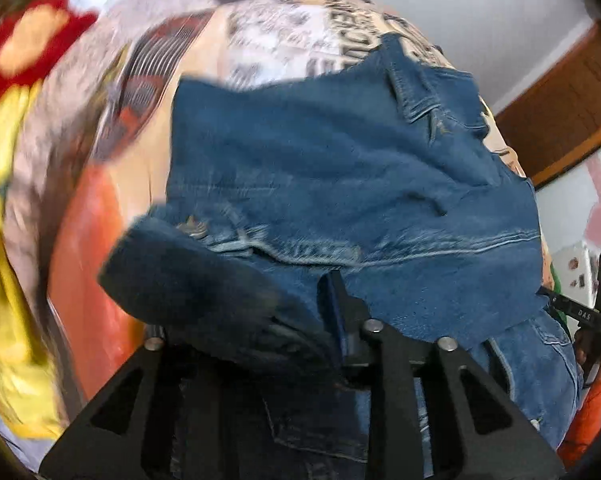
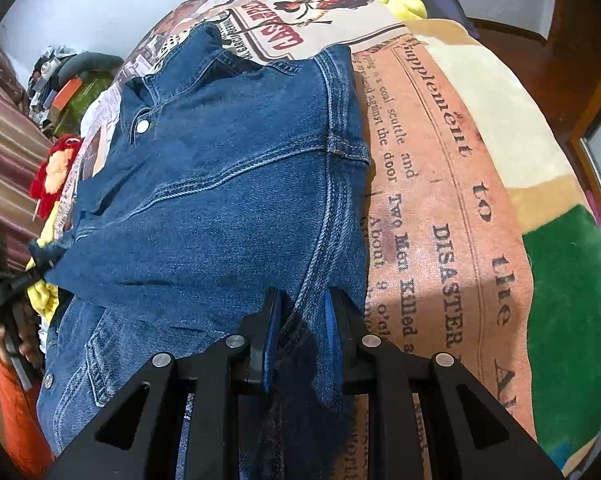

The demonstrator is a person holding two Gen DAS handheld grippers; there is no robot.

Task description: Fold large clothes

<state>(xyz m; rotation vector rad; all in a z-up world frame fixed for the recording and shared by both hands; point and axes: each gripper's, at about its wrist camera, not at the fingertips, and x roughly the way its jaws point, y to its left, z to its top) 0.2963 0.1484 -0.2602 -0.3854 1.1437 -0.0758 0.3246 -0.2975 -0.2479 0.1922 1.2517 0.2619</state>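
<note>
While spread on blanket (image 2: 440,184): jacket (image 2: 228,184), denim, partly folded.
Right tongs (image 2: 300,320): clamped on jacket edge.
Left tongs (image 1: 292,312): denim fold between fingers; grip cannot be told, view blurred.

A newspaper-print blanket (image 2: 440,184) covers the bed, with a yellow cloth (image 1: 4,280) and a red plush toy (image 2: 54,172) beside it.

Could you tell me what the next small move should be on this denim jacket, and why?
Probably lay the flap in the left gripper down onto the denim jacket and let go. Its fingers hold a dark fold of denim lifted over the jacket's body, while the right gripper pins the near edge on the newspaper-print blanket, so the fold looks ready to set.
</note>
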